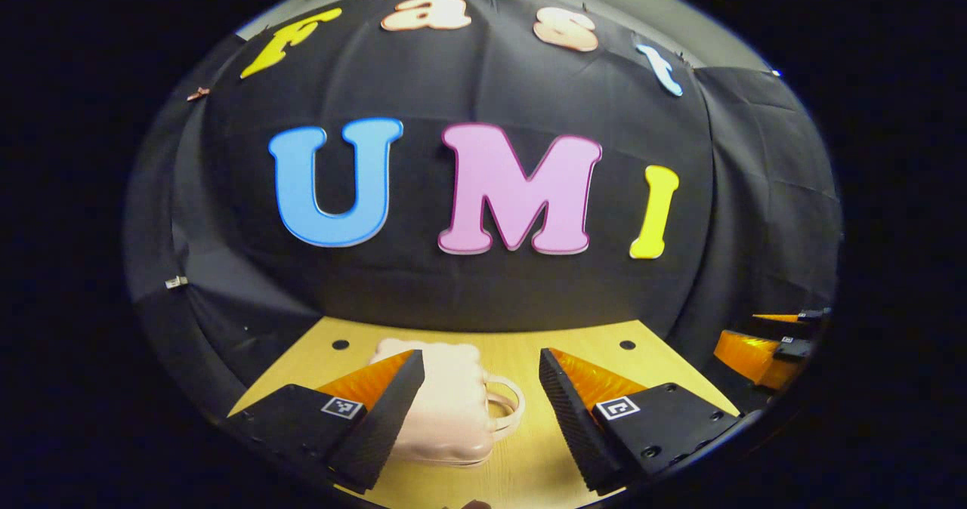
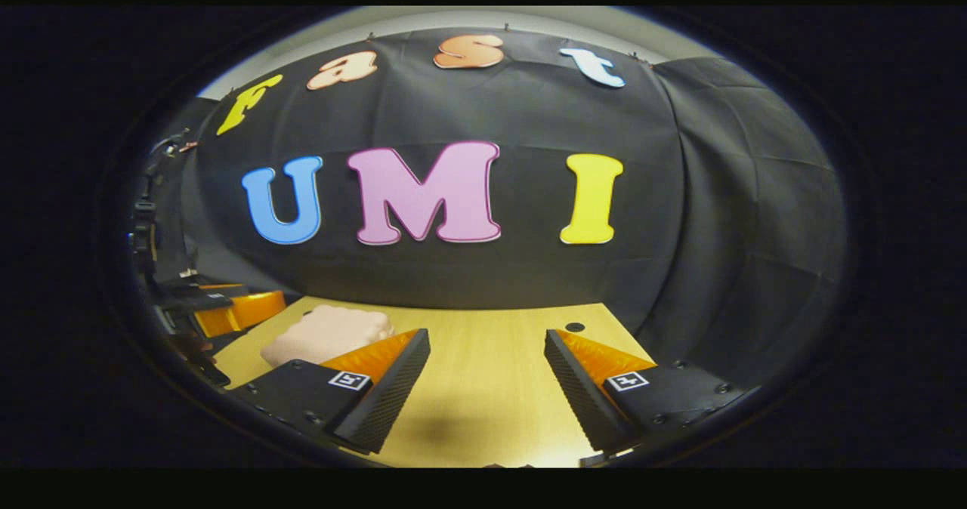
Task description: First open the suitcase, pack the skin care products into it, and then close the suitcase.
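Tabletop: pale wood, carries suitcase. Suitcase: small, pink, closed, lies flat; handle loop on side toward right gripper. Probably light hard shell, smooth and slippery, may slide when pushed; best hold likely lid edge near handle. Left gripper: wide open, holds nothing, above suitcase. Right gripper: wide open, empty, beside suitcase, apart from it.

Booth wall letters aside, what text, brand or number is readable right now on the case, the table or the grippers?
Suitcase: no text on the side that shows.
Left gripper: square black-and-white marker on each finger, a pattern, no words.
Right gripper: same kind of marker, no words.
Table: none.
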{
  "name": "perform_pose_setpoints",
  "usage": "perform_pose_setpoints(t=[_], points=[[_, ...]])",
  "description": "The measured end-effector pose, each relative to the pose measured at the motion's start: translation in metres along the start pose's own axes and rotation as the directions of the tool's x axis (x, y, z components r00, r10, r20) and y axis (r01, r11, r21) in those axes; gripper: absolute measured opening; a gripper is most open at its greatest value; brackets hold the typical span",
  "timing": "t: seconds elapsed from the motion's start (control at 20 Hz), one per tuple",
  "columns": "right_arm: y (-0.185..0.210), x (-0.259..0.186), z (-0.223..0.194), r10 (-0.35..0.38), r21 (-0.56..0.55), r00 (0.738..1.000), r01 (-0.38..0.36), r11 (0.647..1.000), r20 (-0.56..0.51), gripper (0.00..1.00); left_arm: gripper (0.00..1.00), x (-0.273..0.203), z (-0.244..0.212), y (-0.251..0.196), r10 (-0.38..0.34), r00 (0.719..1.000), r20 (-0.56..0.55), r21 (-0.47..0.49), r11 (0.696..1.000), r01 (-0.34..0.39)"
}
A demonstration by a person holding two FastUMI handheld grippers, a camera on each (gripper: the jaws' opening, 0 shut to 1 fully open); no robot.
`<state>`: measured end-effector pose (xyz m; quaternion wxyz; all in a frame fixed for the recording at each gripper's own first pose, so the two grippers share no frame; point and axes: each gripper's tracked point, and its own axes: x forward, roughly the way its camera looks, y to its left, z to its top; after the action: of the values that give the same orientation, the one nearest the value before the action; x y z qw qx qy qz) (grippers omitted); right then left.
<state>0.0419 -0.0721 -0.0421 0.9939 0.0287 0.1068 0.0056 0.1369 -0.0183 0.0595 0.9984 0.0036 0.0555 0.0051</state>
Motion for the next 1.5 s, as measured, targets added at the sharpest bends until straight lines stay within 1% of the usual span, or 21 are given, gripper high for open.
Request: perform_pose_setpoints(t=[0.05, 0.1, 0.25, 0.4, 0.5, 0.55, 0.65, 0.8, 1.05, 1.3, 1.5], points=[[0.005, -0.014, 0.004, -0.005, 0.005, 1.000, 0.005, 1.000, 0.019, 0.97, 0.96, -0.023, 0.012, 0.011, 0.016, 0.999, 0.034, 0.008, 1.000, -0.016], [0.013, -0.028, 0.006, -0.006, 0.011, 0.999, 0.005, 1.000, 0.034, 0.97, 0.96, -0.040, 0.014, 0.020, 0.032, 0.998, 0.045, 0.018, 0.999, -0.033], [0.038, -0.062, -0.003, 0.009, -0.010, 0.999, -0.009, 1.000, 0.036, 0.96, 0.96, -0.095, -0.003, 0.037, 0.034, 0.999, 0.024, 0.047, 0.998, -0.035], [0.053, -0.088, -0.016, 0.017, -0.034, 0.999, -0.016, 0.999, 0.035, 0.97, 0.96, -0.128, -0.018, 0.046, 0.035, 0.999, 0.020, 0.077, 0.996, -0.036], [0.067, -0.100, -0.033, 0.045, -0.024, 0.999, -0.045, 0.999, -0.005, 0.97, 0.96, -0.143, -0.037, 0.047, 0.034, 0.999, -0.029, 0.073, 0.997, -0.032], [0.068, -0.104, -0.033, 0.044, -0.025, 0.999, -0.044, 0.999, -0.007, 0.97, 0.96, -0.151, -0.042, 0.046, 0.025, 0.999, -0.045, 0.062, 0.998, -0.022], [0.068, -0.111, -0.031, 0.030, -0.022, 1.000, -0.030, 0.999, 0.003, 0.96, 0.96, -0.159, -0.043, 0.043, 0.006, 0.999, -0.054, 0.054, 0.999, -0.003], [0.067, -0.117, -0.027, 0.015, 0.005, 1.000, -0.015, 1.000, 0.014, 0.97, 0.96, -0.164, -0.047, 0.052, 0.011, 0.998, -0.057, 0.076, 0.997, -0.007], [0.062, -0.125, -0.029, -0.015, 0.020, 1.000, 0.015, 1.000, 0.014, 0.97, 0.96, -0.170, -0.041, 0.062, 0.020, 0.999, -0.040, 0.084, 0.996, -0.017], [0.062, -0.129, -0.029, -0.018, 0.014, 1.000, 0.018, 1.000, 0.014, 0.97, 0.96, -0.172, -0.046, 0.073, 0.039, 0.998, -0.042, 0.054, 0.998, -0.036], [0.064, -0.133, -0.030, -0.017, 0.017, 1.000, 0.017, 1.000, 0.010, 0.97, 0.96, -0.175, -0.054, 0.077, 0.047, 0.997, -0.055, 0.050, 0.998, -0.045]])
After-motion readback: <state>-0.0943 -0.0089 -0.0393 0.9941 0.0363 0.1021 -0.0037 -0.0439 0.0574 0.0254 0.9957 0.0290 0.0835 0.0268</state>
